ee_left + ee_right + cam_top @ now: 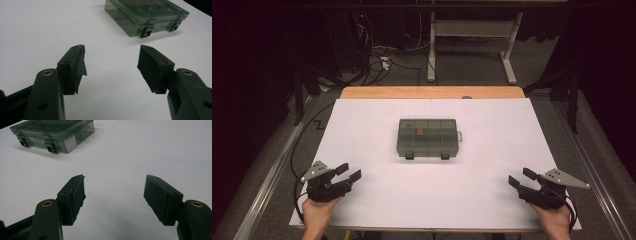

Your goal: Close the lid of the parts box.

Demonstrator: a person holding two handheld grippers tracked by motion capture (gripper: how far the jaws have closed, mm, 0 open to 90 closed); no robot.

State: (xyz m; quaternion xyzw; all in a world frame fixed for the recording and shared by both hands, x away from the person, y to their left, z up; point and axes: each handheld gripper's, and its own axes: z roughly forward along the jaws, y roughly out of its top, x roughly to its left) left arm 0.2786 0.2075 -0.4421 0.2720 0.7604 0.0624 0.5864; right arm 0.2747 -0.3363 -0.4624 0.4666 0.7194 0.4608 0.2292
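One box (427, 138), latched and translucent, is set at mid-table (362, 120) with a small brown piece seen inside. No contact is made: the left gripper (348, 172) and right gripper (522, 179) are held well apart from it, jaws spread and empty. An approach is judged underway; the front latches (147, 31) must be reached next.

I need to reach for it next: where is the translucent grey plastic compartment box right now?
In the high view, the translucent grey plastic compartment box lies closed at the middle of the white table sheet, ahead of both grippers, latches facing the person.
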